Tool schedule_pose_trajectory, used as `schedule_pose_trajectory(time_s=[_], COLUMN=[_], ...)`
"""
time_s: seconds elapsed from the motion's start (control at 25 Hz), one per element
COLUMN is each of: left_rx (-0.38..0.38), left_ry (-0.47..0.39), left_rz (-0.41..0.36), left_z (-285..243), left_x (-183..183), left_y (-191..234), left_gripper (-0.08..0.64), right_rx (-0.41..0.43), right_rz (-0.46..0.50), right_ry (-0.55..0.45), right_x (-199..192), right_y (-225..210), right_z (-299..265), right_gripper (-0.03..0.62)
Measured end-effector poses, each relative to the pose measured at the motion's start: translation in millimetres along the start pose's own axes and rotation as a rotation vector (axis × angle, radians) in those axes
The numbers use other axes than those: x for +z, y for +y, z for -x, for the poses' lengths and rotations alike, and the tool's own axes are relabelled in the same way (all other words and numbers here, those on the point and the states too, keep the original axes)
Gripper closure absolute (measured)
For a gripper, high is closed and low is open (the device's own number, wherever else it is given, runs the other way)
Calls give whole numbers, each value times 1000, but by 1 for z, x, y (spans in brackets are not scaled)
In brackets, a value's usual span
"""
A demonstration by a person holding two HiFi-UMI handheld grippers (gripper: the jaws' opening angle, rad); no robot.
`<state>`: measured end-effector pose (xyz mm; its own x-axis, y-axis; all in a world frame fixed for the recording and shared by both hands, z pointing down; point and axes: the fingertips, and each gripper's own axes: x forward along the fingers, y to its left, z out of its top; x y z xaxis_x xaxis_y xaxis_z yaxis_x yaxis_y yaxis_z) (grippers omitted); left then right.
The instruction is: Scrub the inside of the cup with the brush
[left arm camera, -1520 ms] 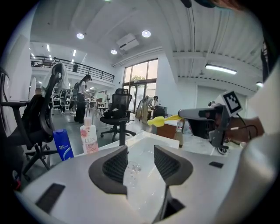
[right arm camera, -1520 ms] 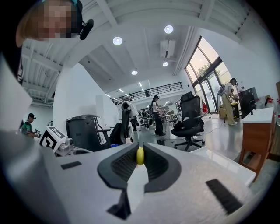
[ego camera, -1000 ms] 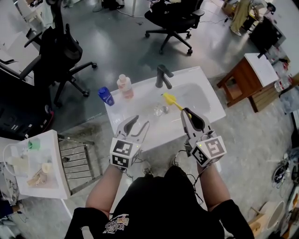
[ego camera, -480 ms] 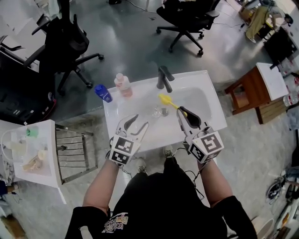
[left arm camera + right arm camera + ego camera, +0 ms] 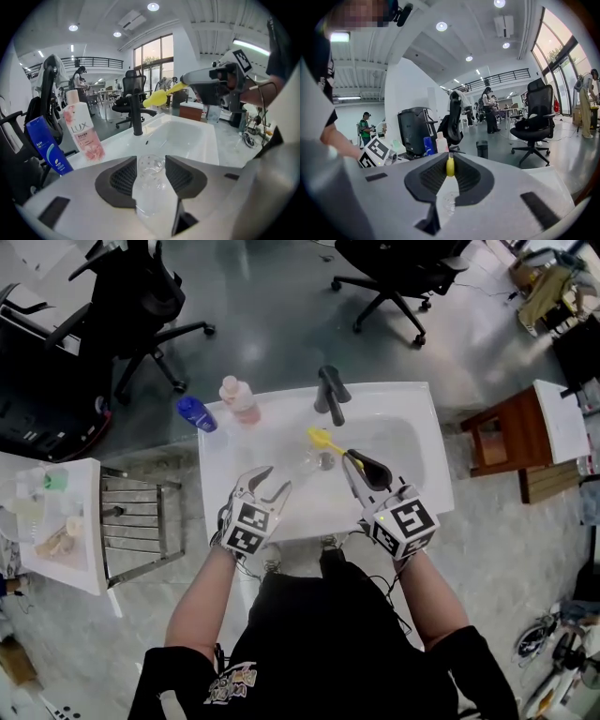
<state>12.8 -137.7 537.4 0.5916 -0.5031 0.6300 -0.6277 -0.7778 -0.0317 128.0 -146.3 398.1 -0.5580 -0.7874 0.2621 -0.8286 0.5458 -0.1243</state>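
Carries the yellow brush point(image 5: 322, 439), pinched by its handle in the right gripper point(image 5: 351, 461), leftward from a second ago, bringing the head close over the clear cup point(image 5: 315, 462) standing on the sink point(image 5: 220, 460) ledge beside the basin. Keeps the left gripper point(image 5: 269, 481) spread wide, aimed at the cup but short of it, as before. Reads as scrubbing not yet begun: cup unheld, brush outside it.

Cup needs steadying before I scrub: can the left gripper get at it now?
Probably yes. The left gripper's jaws stand apart and the cup sits straight ahead of them on the sink ledge, nothing between.
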Motion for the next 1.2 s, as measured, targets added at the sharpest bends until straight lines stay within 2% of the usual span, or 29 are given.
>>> schedule_pose_trajectory(time_s=[0.48, 0.88, 1.2], left_rx=[7, -24, -63], left_ry=[178, 274, 286], left_rz=[-42, -33, -18], left_z=[-58, -94, -112], left_x=[-47, -77, -86], left_y=[4, 6, 6], left_gripper=[388, 389, 419], right_rx=[136, 187, 236], right_rz=[23, 34, 96], right_ry=[181, 334, 455], right_x=[-63, -116, -149], right_y=[-10, -21, -14], right_z=[-46, -71, -91], right_gripper=[555, 555, 555])
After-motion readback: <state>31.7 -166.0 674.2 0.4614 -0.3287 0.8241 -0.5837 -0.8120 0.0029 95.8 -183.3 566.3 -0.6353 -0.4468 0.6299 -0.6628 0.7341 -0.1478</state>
